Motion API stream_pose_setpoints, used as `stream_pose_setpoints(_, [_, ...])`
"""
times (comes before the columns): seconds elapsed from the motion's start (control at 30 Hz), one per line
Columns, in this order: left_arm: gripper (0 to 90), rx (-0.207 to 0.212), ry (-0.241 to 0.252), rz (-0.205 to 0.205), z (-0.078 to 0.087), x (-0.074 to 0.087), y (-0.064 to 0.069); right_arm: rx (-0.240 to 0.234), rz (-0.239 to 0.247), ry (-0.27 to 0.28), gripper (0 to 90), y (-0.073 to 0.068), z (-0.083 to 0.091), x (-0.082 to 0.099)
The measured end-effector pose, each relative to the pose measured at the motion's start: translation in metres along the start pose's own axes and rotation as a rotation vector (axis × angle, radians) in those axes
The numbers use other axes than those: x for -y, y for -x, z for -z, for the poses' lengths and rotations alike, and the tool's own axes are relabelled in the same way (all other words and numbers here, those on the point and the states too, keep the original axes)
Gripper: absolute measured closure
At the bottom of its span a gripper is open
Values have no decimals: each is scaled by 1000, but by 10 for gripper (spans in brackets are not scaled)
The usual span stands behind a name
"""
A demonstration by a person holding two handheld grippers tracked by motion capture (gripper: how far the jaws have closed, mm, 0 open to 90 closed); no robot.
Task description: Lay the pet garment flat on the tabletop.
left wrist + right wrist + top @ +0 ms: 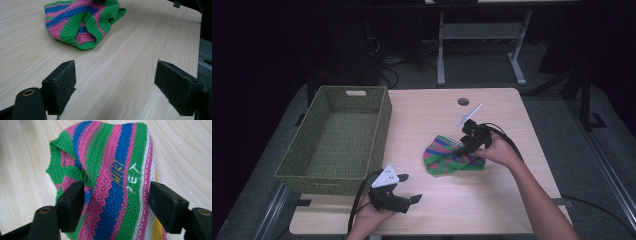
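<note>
Right gripper [113, 202] straddling striped pink-green-blue knitted garment [452, 156] mid-table, jaws apart, not clamping; left gripper [115, 87] hovering near edge, jaws apart, holding nothing.

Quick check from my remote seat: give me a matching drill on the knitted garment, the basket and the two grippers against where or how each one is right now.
Things:
1. striped knitted garment
2. woven green basket
3. left gripper
4. right gripper

States:
A. open, near the table's front edge, over bare wood
B. at the table's left side, nothing inside
C. crumpled on the tabletop, right of centre
D. open, jaws astride the striped knit

Pairs: 1-C, 2-B, 3-A, 4-D
</note>
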State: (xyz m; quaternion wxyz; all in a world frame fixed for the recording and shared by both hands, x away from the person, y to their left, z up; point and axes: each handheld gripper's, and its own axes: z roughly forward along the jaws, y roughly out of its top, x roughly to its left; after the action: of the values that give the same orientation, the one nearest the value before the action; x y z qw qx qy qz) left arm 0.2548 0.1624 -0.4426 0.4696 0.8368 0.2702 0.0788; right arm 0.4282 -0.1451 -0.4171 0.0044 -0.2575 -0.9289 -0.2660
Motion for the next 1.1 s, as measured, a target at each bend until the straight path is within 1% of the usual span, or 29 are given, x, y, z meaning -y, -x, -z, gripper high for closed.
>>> stream_pose_setpoints(0.13, [171,1,-2,-2,0,0,0,5,16,-10,314,0,-4,0])
stream_pose_setpoints(0.3, [172,3,-2,-1,0,0,0,6,12,-22,329,1,-9,0])
stream_pose_setpoints(0.43, [171,5,-2,0,0,0,0,15,9,-56,338,1,-17,0])
stream_pose_setpoints(0.53, [172,6,-3,-3,0,0,1,35,17,-83,350,-1,-22,0])
stream_pose_setpoints(0.63, [171,5,-3,0,0,0,0,45,18,-103,368,-1,-27,1])
stream_pose_setpoints(0.67, [171,5,-3,0,0,0,0,60,25,-106,389,-2,-29,1])
stream_pose_setpoints(0.7, [171,5,-2,0,0,0,0,60,25,-106,389,-2,-29,1])
stream_pose_setpoints(0.77, [172,6,-2,-1,0,0,1,77,31,-107,419,-3,-30,1])
stream_pose_setpoints(0.83, [172,7,-5,-2,-1,0,1,99,39,-109,445,-4,-30,1])
stream_pose_setpoints(0.87, [172,8,-6,-5,-1,0,2,118,57,-107,468,-5,-31,2])
stream_pose_setpoints(0.9, [172,9,-6,-7,-1,0,2,118,57,-107,468,-5,-31,2])
stream_pose_setpoints(0.93, [172,10,-4,-7,-1,0,2,131,58,-110,492,-7,-31,1])
stream_pose_setpoints(0.97, [172,10,-4,-7,-1,0,2,131,58,-110,492,-7,-31,1])
stream_pose_setpoints(1.07, [172,9,-6,-6,-2,0,2,141,54,-108,546,-8,-31,1])
stream_pose_setpoints(1.1, [172,9,-6,-6,-2,0,2,141,54,-108,546,-8,-31,1])
